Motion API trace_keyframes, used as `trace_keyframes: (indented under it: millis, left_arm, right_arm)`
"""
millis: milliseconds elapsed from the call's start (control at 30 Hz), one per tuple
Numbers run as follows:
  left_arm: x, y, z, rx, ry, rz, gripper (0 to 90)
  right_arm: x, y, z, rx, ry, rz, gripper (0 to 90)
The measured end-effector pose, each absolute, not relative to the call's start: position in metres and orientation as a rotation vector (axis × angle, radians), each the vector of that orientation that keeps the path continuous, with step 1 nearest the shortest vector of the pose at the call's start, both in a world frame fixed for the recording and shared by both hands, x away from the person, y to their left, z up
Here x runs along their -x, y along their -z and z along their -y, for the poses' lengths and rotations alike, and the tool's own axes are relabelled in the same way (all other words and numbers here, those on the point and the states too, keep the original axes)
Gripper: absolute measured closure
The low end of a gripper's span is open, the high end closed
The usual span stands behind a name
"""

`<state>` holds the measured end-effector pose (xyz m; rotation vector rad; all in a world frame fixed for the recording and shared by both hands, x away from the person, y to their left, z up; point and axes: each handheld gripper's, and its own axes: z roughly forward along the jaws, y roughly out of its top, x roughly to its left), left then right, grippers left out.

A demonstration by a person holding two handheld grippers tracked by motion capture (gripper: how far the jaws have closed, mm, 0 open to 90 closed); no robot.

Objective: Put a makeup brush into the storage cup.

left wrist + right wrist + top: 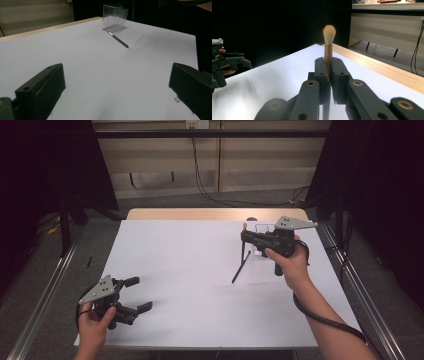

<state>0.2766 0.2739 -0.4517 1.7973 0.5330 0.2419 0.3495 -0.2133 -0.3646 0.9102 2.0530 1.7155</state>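
Gripping a makeup brush (329, 47) by its golden ferrule, the right gripper (328, 72) has its jaws pinched tight around it, tuft upward. From above, this gripper (246, 236) sits near two o'clock on the white table (190, 265), close by a clear plastic holder (115, 18). A second, dark slender brush (118, 39) lies flat just in front of that holder. At seven o'clock, the left gripper (141, 294) rests with jaws spread wide, holding nothing.

Dim room, white table (200, 270) evenly lit, soft shadows, dark surroundings, slightly grainy
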Motion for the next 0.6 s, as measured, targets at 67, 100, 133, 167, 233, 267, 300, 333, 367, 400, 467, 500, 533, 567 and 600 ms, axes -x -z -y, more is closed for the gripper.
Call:
trace_keyframes:
  millis: [67,100,133,167,233,267,300,333,367,400,467,500,533,567,600]
  left_arm:
    - [-0.276,0.452,-0.274,-1.791,-0.241,-0.538,0.5]
    - [-0.276,0.452,-0.275,-1.794,-0.238,-0.538,0.5]
    - [-0.276,0.453,-0.275,-1.792,-0.245,-0.54,0.5]
    - [-0.276,0.453,-0.275,-1.794,-0.247,-0.54,0.5]
    - [-0.276,0.453,-0.275,-1.792,-0.242,-0.539,0.5]
    - [-0.276,0.453,-0.275,-1.792,-0.241,-0.539,0.5]
    - [-0.276,0.453,-0.275,-1.794,-0.241,-0.54,0.5]
    - [-0.276,0.453,-0.275,-1.798,-0.234,-0.538,0.5]
    - [-0.276,0.453,-0.275,-1.8,-0.235,-0.537,0.5]
    - [-0.276,0.453,-0.275,-1.801,-0.236,-0.536,0.5]
    - [-0.276,0.453,-0.275,-1.797,-0.231,-0.535,0.4]
    - [-0.276,0.453,-0.275,-1.799,-0.234,-0.533,0.5]
    - [-0.276,0.453,-0.274,-1.796,-0.232,-0.533,0.4]
    - [-0.276,0.452,-0.274,-1.798,-0.232,-0.532,0.5]
    - [-0.276,0.453,-0.274,-1.799,-0.232,-0.531,0.4]
  right_arm:
    - [-0.351,0.362,0.215,-0.91,-1.711,-2.049,84.3]
    - [-0.353,0.362,0.215,-0.907,-1.709,-2.046,84.4]
    - [-0.354,0.361,0.216,-0.911,-1.712,-2.042,84.3]
    - [-0.355,0.36,0.217,-0.916,-1.713,-2.039,84.3]
    - [-0.358,0.359,0.219,-0.925,-1.711,-2.034,84.4]
    - [-0.36,0.358,0.22,-0.929,-1.708,-2.032,84.3]
    - [-0.361,0.358,0.22,-0.933,-1.703,-2.032,84.3]
    - [-0.362,0.358,0.221,-0.936,-1.7,-2.032,84.3]
    - [-0.363,0.358,0.222,-0.941,-1.696,-2.03,84.3]
    - [-0.364,0.358,0.223,-0.945,-1.693,-2.027,84.3]
    - [-0.367,0.358,0.225,-0.957,-1.692,-2.02,84.3]
    - [-0.368,0.358,0.226,-0.957,-1.691,-2.016,84.4]
    - [-0.369,0.357,0.228,-0.958,-1.684,-2.013,84.3]
    - [-0.37,0.357,0.229,-0.962,-1.68,-2.011,84.3]
    - [-0.371,0.357,0.23,-0.962,-1.678,-2.007,84.3]
